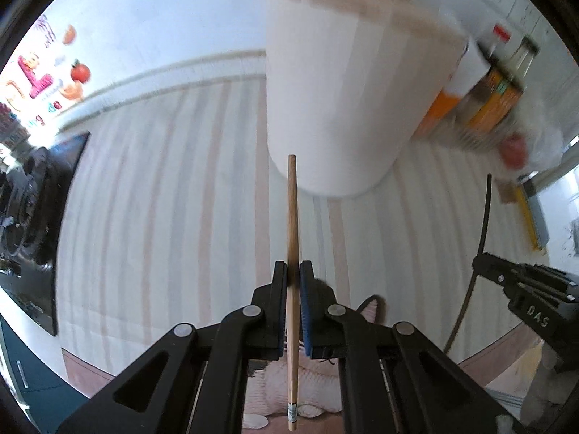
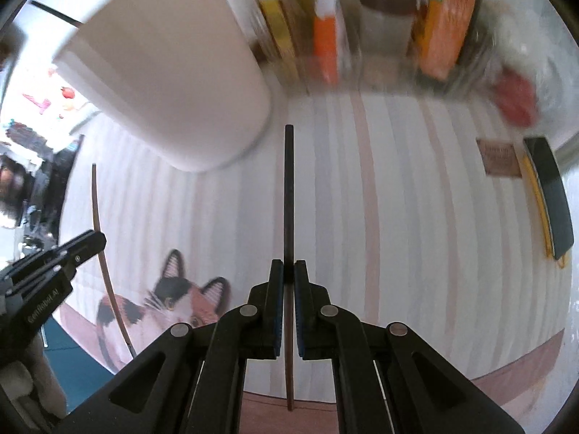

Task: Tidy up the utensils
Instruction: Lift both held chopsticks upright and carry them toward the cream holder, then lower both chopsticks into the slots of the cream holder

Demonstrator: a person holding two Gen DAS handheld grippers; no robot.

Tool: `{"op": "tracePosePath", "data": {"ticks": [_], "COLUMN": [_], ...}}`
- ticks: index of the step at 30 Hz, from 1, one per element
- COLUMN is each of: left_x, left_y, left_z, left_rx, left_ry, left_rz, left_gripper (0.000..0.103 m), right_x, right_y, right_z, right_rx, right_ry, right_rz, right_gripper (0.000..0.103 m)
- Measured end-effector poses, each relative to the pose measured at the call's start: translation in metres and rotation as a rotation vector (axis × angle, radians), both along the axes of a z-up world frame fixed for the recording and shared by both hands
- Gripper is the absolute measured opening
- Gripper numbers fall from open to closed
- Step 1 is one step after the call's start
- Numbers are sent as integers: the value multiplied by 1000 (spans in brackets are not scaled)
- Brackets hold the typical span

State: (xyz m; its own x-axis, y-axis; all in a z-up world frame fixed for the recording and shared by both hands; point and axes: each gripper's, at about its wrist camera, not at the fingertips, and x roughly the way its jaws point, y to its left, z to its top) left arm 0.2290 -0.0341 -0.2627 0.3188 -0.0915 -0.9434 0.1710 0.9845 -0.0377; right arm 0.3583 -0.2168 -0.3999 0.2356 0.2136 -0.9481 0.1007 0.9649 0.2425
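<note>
Clamped between the blue pads of the left tongs (image 1: 293,282), at the lower centre of the left wrist view, a pale wooden chopstick (image 1: 292,217) is held; its round shaft runs up the frame towards the holder, and its lower end is partly hidden behind the black linkage. Shut likewise on a dark chopstick (image 2: 288,195) are the right tongs (image 2: 288,275), seen at the lower centre of the right wrist view; that stick's lower end is cut off near the frame's bottom. Just above both sticks a smooth white cylindrical holder (image 1: 325,108) is seen, blurred; wooden sticks rise from its rim and are cut off at the top edge. A striped cloth (image 1: 163,199) covers the bench. Only the right wrist view shows a printed cat (image 2: 173,300) on the cloth and a black, yellow-edged flat object (image 2: 550,195) at the right. Blurred bottles and orange packets (image 2: 445,25) in the upper right cannot be made out clearly.
</note>
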Motion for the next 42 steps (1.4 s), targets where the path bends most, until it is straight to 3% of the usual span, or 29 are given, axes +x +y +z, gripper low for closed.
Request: {"op": "tracePosePath", "data": {"ticks": [9, 17, 25, 34, 42], "left_x": [-8, 3, 8, 9, 51], "left_y": [18, 24, 27, 33, 19], "left_z": [56, 97, 149, 236, 279], "left_rx": [-43, -55, -122, -254, -267], "left_ry": [-175, -289, -387, -503, -611], "left_rz": [4, 17, 37, 12, -12], "left_gripper": [4, 4, 4, 4, 4], "right_x": [0, 8, 19, 22, 46], "right_y": [-5, 2, 0, -4, -2], "right_z": [66, 120, 167, 248, 305], "right_rx": [39, 16, 13, 60, 74], "right_ry": [-188, -388, -501, -620, -706], "right_rz": [8, 10, 7, 24, 47], "right_gripper": [5, 5, 5, 5, 5]}}
